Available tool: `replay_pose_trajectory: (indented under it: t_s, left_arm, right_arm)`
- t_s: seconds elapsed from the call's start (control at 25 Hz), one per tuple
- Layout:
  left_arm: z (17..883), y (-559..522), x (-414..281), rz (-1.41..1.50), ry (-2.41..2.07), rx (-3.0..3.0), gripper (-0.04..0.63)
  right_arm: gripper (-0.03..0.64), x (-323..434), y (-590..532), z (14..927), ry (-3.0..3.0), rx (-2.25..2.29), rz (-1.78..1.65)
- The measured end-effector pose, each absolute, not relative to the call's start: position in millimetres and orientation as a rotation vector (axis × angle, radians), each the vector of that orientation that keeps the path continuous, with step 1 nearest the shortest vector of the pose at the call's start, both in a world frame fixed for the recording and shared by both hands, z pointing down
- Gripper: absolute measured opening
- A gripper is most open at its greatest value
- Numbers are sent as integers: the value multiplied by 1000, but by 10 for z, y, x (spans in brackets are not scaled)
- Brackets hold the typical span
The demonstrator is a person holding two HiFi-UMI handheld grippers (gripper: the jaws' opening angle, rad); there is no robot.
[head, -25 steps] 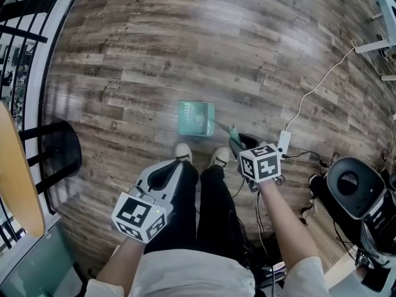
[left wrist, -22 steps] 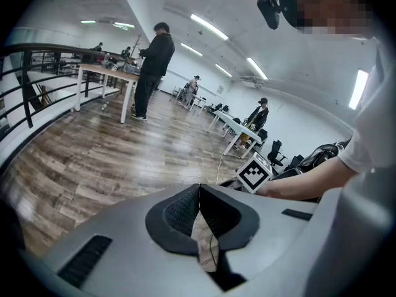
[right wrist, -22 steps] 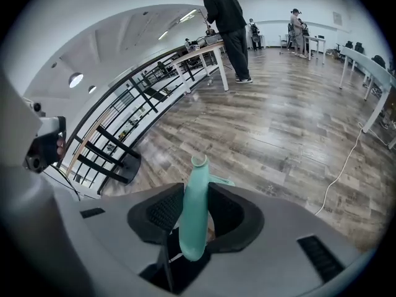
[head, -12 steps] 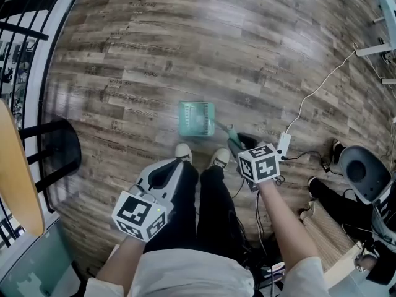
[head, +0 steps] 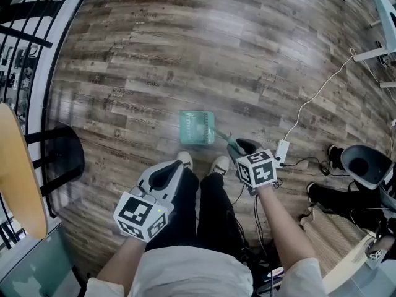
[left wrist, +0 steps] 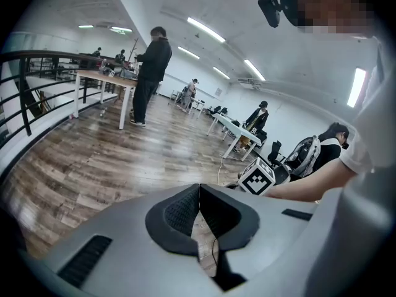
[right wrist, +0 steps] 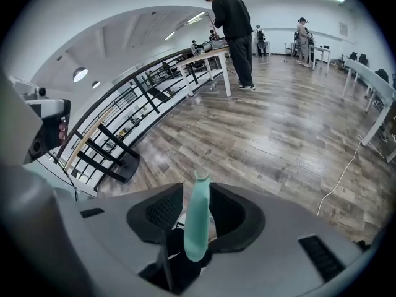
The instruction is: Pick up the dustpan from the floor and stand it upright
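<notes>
1. On the wood floor [head: 185, 54], head view: the teal dustpan [head: 197, 127] sits just ahead of the person's shoes [head: 183, 159], ribbed face toward the camera. Its handle [head: 223, 137] slants back & to the right, into the R gripper [head: 241, 146]. Can't tell from here whether the pan stands or lies flat. The L gripper [head: 167, 172] hangs over the left leg, well apart from the dustpan. A white cable [head: 315, 98] trails across the boards at right. A black stool [head: 62, 159] stands at left, beside a railing [head: 25, 36].

2. Left gripper view: the L gripper [left wrist: 198, 190] has its pads meeting at the tips, w/ nothing between them. Only floor & a bit of cord show through the slit lower down. Beyond it a standing person [left wrist: 151, 60] is at a table [left wrist: 102, 76], w/ more desks & people further back.

3. Right gripper view: the R gripper [right wrist: 197, 193] has just been opening its jaws, which now stand apart. The teal handle [right wrist: 198, 221] rises between them, hollow tip poking out past the pads. It lies close along one pad w/ a sliver of gap at the other, so no firm squeeze shows. The pan itself is out of sight in this view. Railing, stool & floor lie beyond.
</notes>
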State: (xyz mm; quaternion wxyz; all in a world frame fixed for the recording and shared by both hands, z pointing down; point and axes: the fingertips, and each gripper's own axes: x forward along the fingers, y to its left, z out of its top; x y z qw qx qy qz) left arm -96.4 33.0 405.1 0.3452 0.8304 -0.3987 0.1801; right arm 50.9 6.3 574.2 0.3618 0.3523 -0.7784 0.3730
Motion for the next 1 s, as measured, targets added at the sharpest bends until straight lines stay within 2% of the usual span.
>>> replay_pose_trajectory:
  t_s: [0.52,1.0]
  left_arm:
    - [3500,502,-960,469,-1014,2193,25]
    - [2871,548,-794,435,-991,2291,25]
  right_arm:
    - [135,386,84,4505,-2178,961,876]
    - [78,366,207,3248,-2295,1186,808]
